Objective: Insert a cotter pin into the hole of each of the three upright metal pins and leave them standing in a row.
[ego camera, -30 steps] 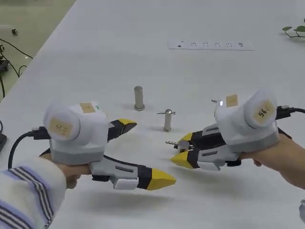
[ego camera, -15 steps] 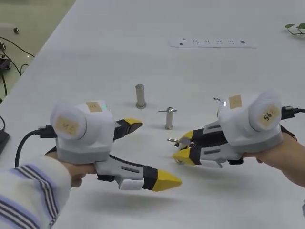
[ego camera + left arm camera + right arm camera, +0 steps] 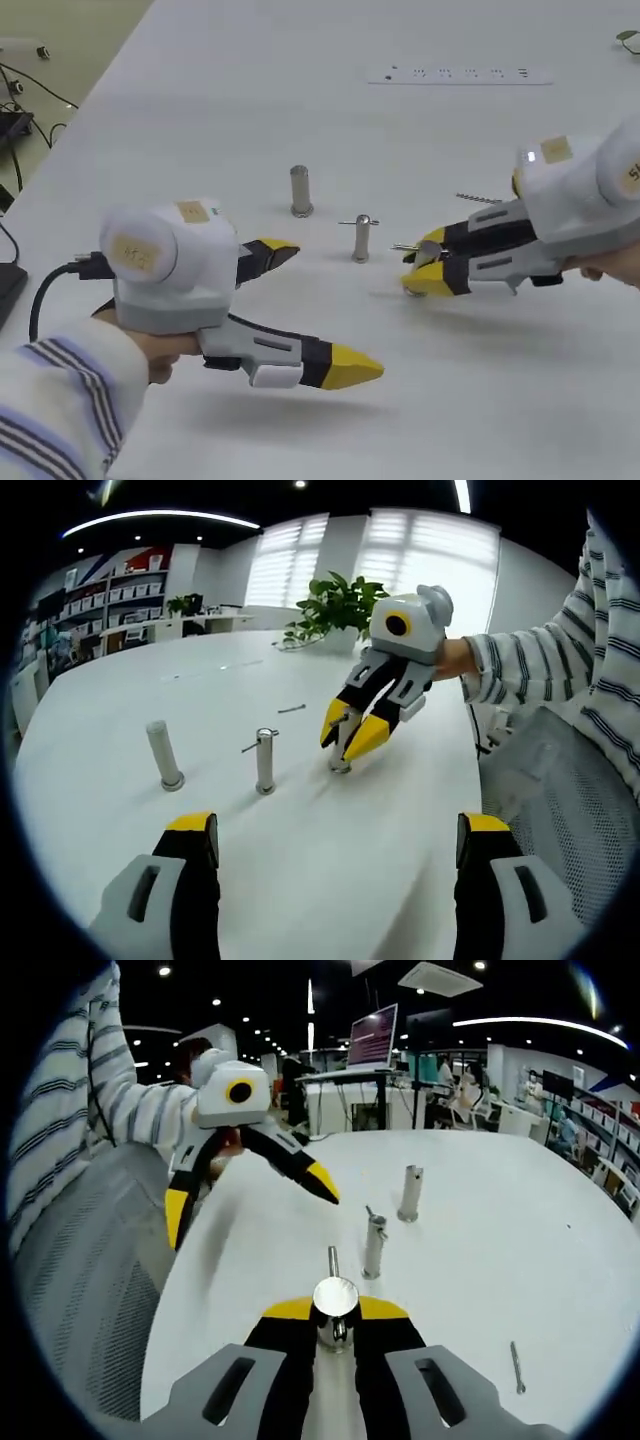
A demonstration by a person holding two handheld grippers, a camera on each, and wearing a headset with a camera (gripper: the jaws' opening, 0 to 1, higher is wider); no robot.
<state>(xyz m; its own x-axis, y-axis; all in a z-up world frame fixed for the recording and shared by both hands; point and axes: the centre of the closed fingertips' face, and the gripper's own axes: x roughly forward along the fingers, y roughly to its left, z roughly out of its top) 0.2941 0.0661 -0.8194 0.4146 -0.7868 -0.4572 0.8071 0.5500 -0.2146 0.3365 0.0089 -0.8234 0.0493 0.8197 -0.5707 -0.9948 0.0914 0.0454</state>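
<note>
Two look cottered: standing pin [image 3: 362, 238], plus held pin [image 3: 335, 1300] clenched in right hand-held gripper [image 3: 417, 264]. Bare pin [image 3: 300, 190], 11 o'clock of standing pin, pending; left hand-held gripper [image 3: 330, 308] released.

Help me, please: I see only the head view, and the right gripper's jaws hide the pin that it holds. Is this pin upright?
Observer: Yes. The left gripper view shows the held pin upright between the jaws of the right gripper, its foot at the table; whether it touches, I cannot tell.
Operator: Is the grip centred?
Observer: The right gripper view shows the pin's round top midway between the two jaw tips, with its cotter pin sticking out beyond it.
</note>
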